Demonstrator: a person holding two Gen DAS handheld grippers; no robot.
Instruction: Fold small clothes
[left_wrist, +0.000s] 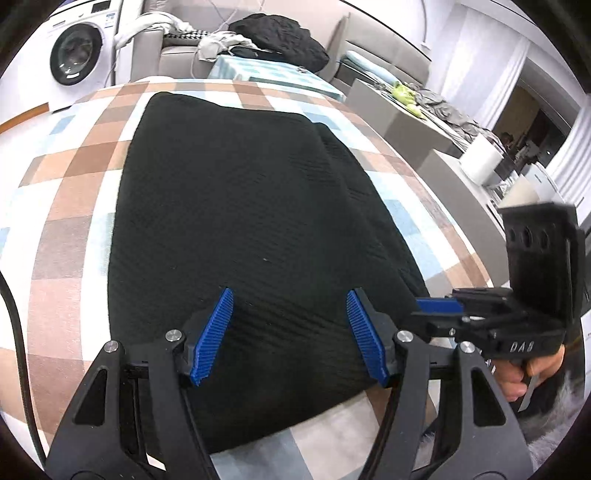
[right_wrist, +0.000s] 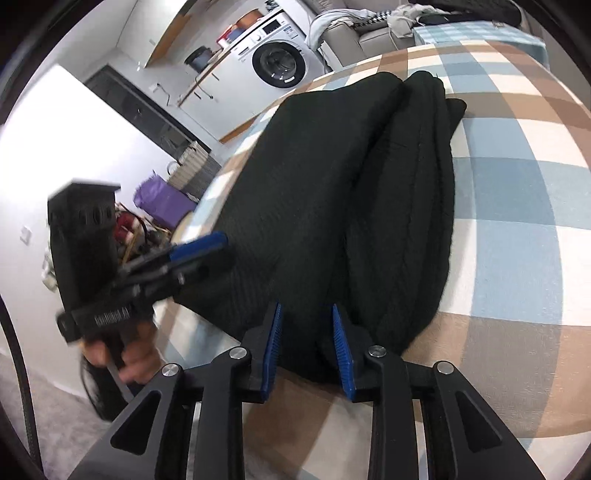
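Judging by the layered right side, we have the black garment (left_wrist: 236, 206) lengthwise-folded on the checked tablecloth (left_wrist: 66, 206), cross-fold pending. Our left gripper (left_wrist: 288, 332) gapes wide over its near edge; our right gripper (right_wrist: 304, 347) looks narrower, possibly straddling cloth. Only the right wrist view shows stacked folds.

Folded garment (left_wrist: 240, 206) on tablecloth (left_wrist: 74, 192), washing machine (left_wrist: 75, 55) behind.
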